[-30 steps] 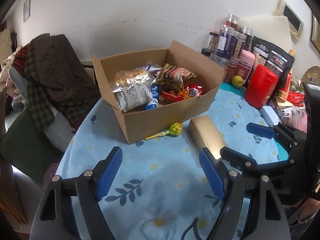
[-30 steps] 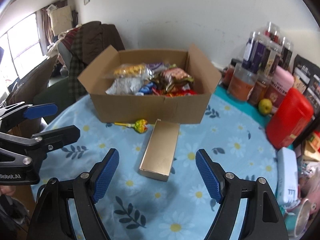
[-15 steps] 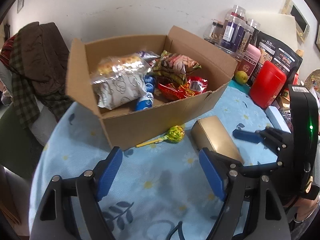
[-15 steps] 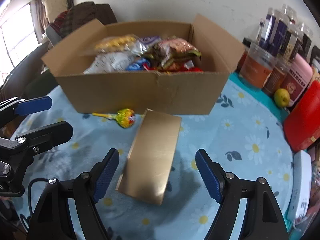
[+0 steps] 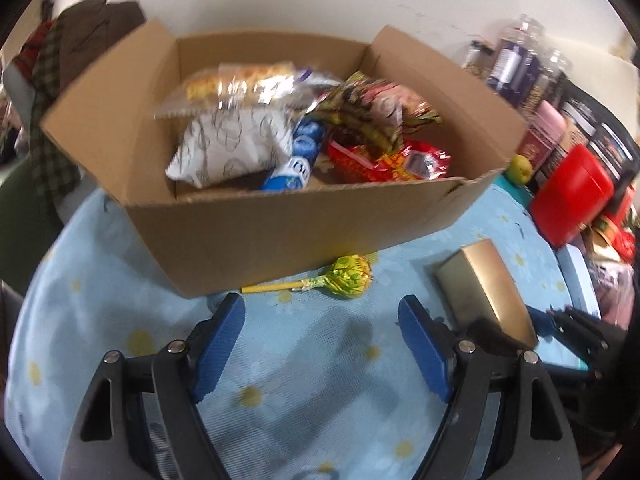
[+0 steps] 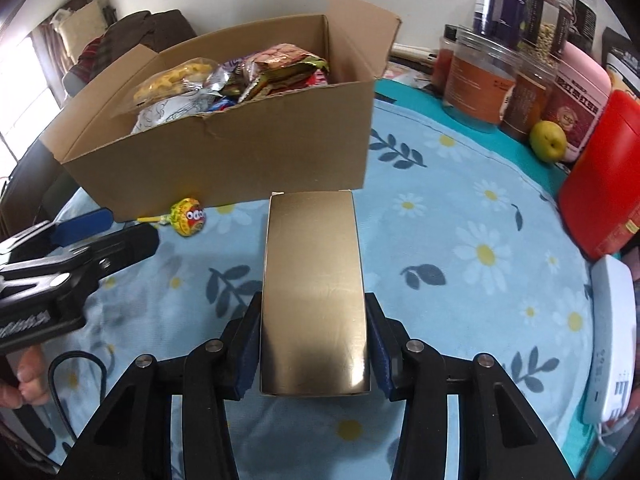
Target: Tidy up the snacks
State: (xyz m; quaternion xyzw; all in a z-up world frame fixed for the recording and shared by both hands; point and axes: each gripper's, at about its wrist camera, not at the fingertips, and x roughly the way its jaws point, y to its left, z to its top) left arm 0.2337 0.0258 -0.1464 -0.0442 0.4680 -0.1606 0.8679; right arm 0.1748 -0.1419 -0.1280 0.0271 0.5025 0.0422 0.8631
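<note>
1. The right tool is clamped on the near end of a gold box, one blue pad pressed against each long side.
2. The gold box lies lengthwise, pointing away toward the cardboard box; its far end sits just in front of that box's near wall. Whether it rests on the counter or is lifted off it cannot be told.
3. The left tool has its blue pads spread wide apart with nothing between them, above the floral blue cloth of the counter.
4. A lollipop in a yellow-green wrapper lies on the cloth just beyond the left tool, close against the near wall of the cardboard box, its yellow stick pointing left.
5. In the left view the gold box sits to the right of the lollipop, with the right tool's dark fingers at its near end.
6. The open cardboard box holds several snack bags: a white patterned bag, a clear bag of yellow snacks, a blue pack and red wrappers.
7. On the far right of the counter stand plastic jars, a yellow-green fruit and a red container.
8. A white device lies at the right edge.
</note>
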